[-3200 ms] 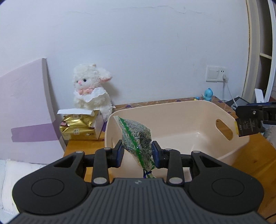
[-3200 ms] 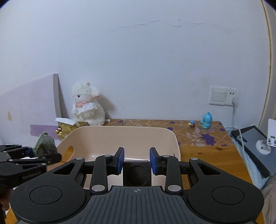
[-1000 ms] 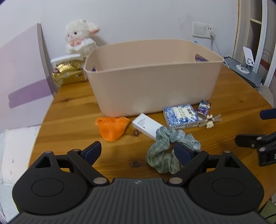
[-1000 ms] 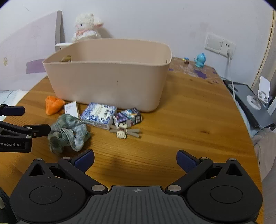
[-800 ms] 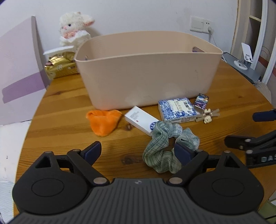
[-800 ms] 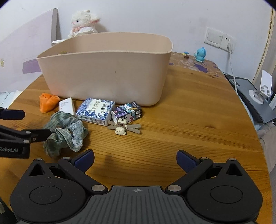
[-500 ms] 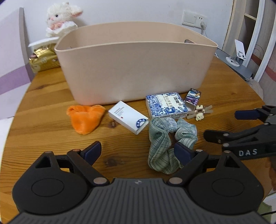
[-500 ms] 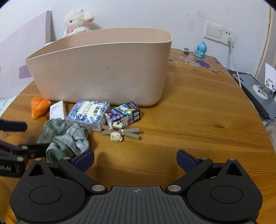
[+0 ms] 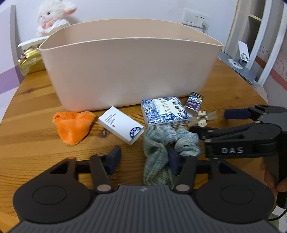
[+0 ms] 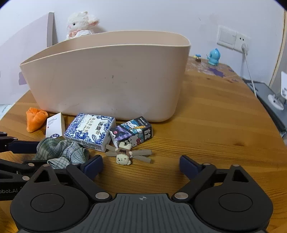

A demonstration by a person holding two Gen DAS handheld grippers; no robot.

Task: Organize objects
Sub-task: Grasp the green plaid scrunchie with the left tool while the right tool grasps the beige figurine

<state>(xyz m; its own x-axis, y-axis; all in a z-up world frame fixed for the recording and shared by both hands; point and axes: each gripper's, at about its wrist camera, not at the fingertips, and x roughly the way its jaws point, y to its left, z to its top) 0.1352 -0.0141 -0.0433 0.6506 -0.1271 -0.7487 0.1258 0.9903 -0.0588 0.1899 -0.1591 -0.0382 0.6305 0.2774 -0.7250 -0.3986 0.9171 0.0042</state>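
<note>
A green plaid scrunchie [image 9: 157, 141] lies on the wooden table, in front of the beige bin [image 9: 125, 71]. My left gripper [image 9: 143, 160] is open and low over it, the right pad tucked against the scrunchie's folds and the left pad clear of it. Ahead lie an orange cloth [image 9: 73, 125], a white box [image 9: 120, 124], a blue-and-white tissue pack [image 9: 163, 111], a small cartoon box [image 10: 132, 130] and a little bear clip [image 10: 123, 154]. My right gripper [image 10: 140, 165] stands wide open just short of the bear clip, with nothing between its fingers.
A plush lamb [image 9: 52, 14] and a gold packet [image 9: 30, 61] sit behind the bin at the left. At the back right are a blue figurine [image 10: 213, 57], a wall socket with a cable [image 10: 242, 46] and a grey device with a stand [image 9: 240, 53]. The table edge curves close on both sides.
Both grippers came down from above the bin, let go of the seed bag and the black cube, and moved in on the loose items. The left jaws have narrowed around the scrunchie.
</note>
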